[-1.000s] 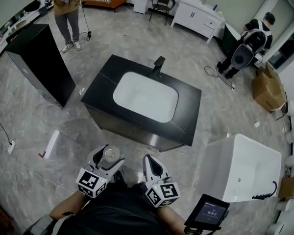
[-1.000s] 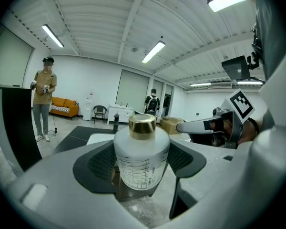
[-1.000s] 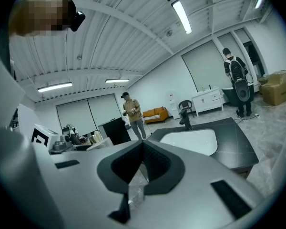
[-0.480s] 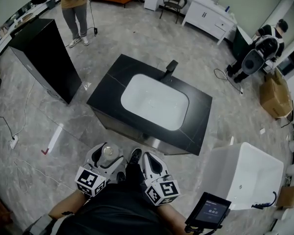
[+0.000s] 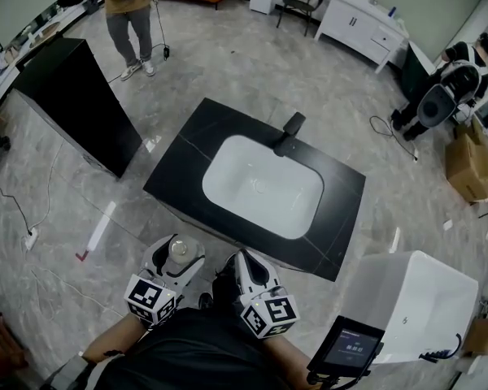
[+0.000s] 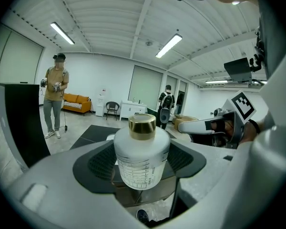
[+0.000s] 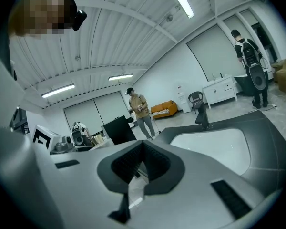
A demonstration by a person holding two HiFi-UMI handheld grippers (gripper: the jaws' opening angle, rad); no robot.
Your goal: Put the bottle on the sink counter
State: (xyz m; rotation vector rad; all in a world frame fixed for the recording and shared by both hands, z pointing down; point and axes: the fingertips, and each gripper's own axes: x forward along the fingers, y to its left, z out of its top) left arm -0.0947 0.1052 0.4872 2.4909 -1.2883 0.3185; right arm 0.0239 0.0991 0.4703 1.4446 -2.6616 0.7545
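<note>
A white bottle with a gold cap (image 6: 141,152) stands upright between the jaws of my left gripper (image 6: 140,168), which is shut on it. From the head view the bottle (image 5: 179,250) shows from above in the left gripper (image 5: 173,260), held near my body short of the black sink counter (image 5: 182,165). That counter carries a white basin (image 5: 262,185) and a black faucet (image 5: 290,132). My right gripper (image 5: 250,270) hangs beside the left one, shut with nothing in it. In the right gripper view its pads (image 7: 142,168) meet, and the counter (image 7: 269,128) lies ahead to the right.
A tall black cabinet (image 5: 75,104) stands left of the counter. A white tub (image 5: 411,303) sits at the right, with a small screen (image 5: 354,348) near my right arm. One person (image 5: 130,15) stands at the far left, another (image 5: 451,84) at the far right by a cardboard box (image 5: 472,157).
The sink counter has come closer and shifted right and down in the head view as I walk toward it. Both grippers keep their pose, the left still holding the bottle.
</note>
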